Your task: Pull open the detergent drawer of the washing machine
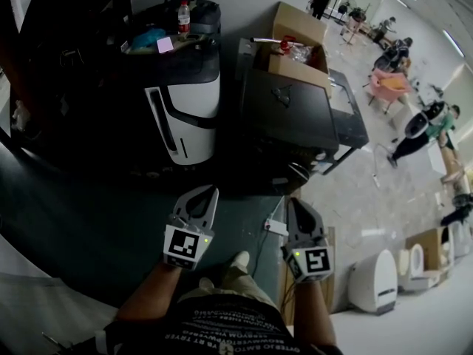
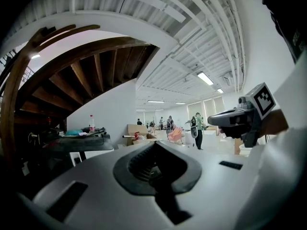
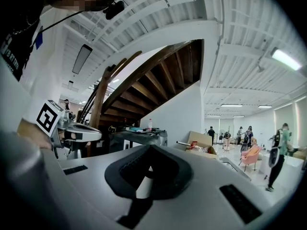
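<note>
Both grippers are held level in front of the person, above a dark floor. My left gripper (image 1: 207,191) has its jaws shut on nothing, and so does my right gripper (image 1: 294,201) beside it. A white and black appliance (image 1: 185,120) stands ahead of them, well out of reach; I cannot make out a detergent drawer on it. In the left gripper view the shut jaws (image 2: 156,146) point into the open hall, with the right gripper (image 2: 240,119) to their right. The right gripper view shows its shut jaws (image 3: 148,147) and the left gripper (image 3: 72,131) at the left.
A bottle (image 1: 183,15) and clutter lie on top of the appliance. Right of it stands a black cabinet (image 1: 284,109) with a cardboard box (image 1: 299,46) on it. A white power strip (image 1: 276,226) lies on the floor. White rounded units (image 1: 373,279) stand at the lower right. People move about at the far right.
</note>
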A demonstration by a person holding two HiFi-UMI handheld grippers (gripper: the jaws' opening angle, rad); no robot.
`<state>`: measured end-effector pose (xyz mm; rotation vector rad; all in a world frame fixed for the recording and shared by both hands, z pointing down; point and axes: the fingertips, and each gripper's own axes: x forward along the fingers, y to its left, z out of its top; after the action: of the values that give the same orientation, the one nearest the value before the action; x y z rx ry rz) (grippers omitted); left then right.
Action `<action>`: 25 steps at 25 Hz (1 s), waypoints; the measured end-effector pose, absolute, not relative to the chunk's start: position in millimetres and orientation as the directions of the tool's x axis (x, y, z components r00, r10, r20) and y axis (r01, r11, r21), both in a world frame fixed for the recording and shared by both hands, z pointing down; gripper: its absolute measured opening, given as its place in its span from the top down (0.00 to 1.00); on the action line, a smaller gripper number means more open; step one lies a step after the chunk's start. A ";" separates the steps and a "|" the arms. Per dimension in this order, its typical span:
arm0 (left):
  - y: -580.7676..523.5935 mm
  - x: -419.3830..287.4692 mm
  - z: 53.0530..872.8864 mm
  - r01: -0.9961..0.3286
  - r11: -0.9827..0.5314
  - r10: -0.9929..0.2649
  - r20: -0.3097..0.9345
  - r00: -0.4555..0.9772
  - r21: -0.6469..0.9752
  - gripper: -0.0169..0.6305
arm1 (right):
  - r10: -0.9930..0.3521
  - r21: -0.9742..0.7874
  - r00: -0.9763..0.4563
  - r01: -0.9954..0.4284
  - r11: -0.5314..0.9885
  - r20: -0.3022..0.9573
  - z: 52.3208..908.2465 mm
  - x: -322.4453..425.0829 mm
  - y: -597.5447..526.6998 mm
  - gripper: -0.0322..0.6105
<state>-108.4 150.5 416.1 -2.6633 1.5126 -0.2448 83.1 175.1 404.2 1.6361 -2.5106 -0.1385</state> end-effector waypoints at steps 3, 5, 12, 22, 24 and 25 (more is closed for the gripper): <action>134.3 -100.8 421.5 -0.844 -0.515 -0.857 0.120 0.502 -0.150 0.97 | -0.915 0.136 -0.394 -0.905 0.403 0.092 415.0 96.4 156.0 0.96; 121.1 -97.8 424.1 -0.849 -0.508 -0.860 0.132 0.493 -0.141 0.97 | -0.915 0.115 -0.389 -0.909 0.400 0.104 420.1 103.4 141.7 0.96; 77.5 -79.1 425.1 -0.853 -0.505 -0.861 0.143 0.488 -0.130 0.97 | -0.907 0.124 -0.413 -0.899 0.421 0.084 419.1 116.1 95.2 0.96; 23.4 -54.6 421.6 -0.853 -0.500 -0.864 0.146 0.482 -0.148 0.97 | -0.904 0.104 -0.419 -0.898 0.427 0.084 419.2 145.3 45.9 0.96; 14.6 -50.6 419.5 -0.855 -0.497 -0.867 0.143 0.478 -0.149 0.97 | -0.902 0.104 -0.422 -0.897 0.430 0.093 421.6 149.9 37.4 0.96; 10.4 -48.4 418.0 -0.856 -0.496 -0.867 0.141 0.478 -0.144 0.97 | -0.900 0.101 -0.425 -0.896 0.433 0.095 421.3 151.6 33.0 0.96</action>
<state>-48.4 10.4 418.0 -2.6543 1.5488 -0.3018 151.6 33.0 421.3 1.6040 -2.5430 -0.0531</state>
